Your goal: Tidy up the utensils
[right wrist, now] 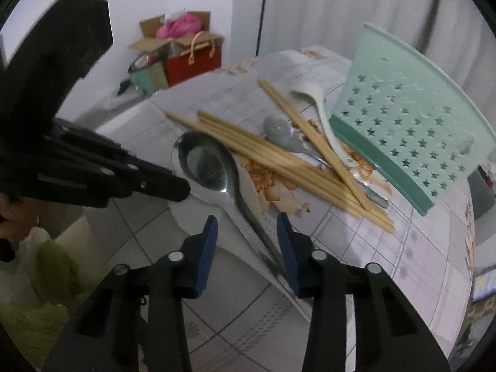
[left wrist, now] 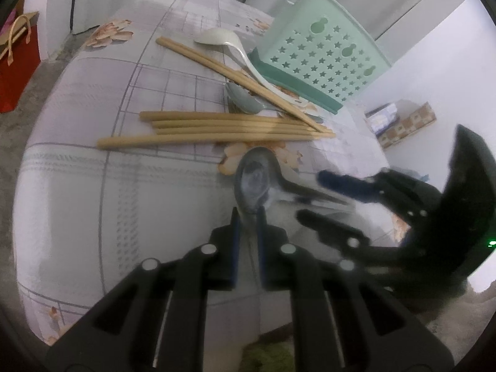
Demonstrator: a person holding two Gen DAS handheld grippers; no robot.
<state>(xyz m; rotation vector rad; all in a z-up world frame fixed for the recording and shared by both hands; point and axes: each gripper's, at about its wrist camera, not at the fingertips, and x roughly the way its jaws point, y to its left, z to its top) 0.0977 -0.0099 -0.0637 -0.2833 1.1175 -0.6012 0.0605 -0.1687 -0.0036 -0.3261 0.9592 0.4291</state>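
Note:
A metal spoon (left wrist: 252, 179) is held at the table's near corner. My left gripper (left wrist: 248, 217) is shut on the edge of its bowl. The spoon (right wrist: 204, 162) also shows in the right wrist view, its handle running between the open jaws of my right gripper (right wrist: 247, 226). The left gripper (right wrist: 173, 186) pinches the bowl from the left there. Several wooden chopsticks (left wrist: 217, 128) (right wrist: 279, 158), a grey spoon (left wrist: 245, 97) (right wrist: 280, 133) and a white plastic spoon (left wrist: 229, 43) (right wrist: 316, 105) lie on the table beside a green perforated utensil holder (left wrist: 322, 59) (right wrist: 412, 136).
The table (left wrist: 102, 186) (right wrist: 418, 248) wears a floral checked cloth. A red bag (left wrist: 15, 62) (right wrist: 195, 62) and cardboard boxes (right wrist: 173, 31) stand on the floor beyond it. A tiled floor (right wrist: 232, 325) lies below the table corner. Small boxes (left wrist: 400, 121) sit at the right.

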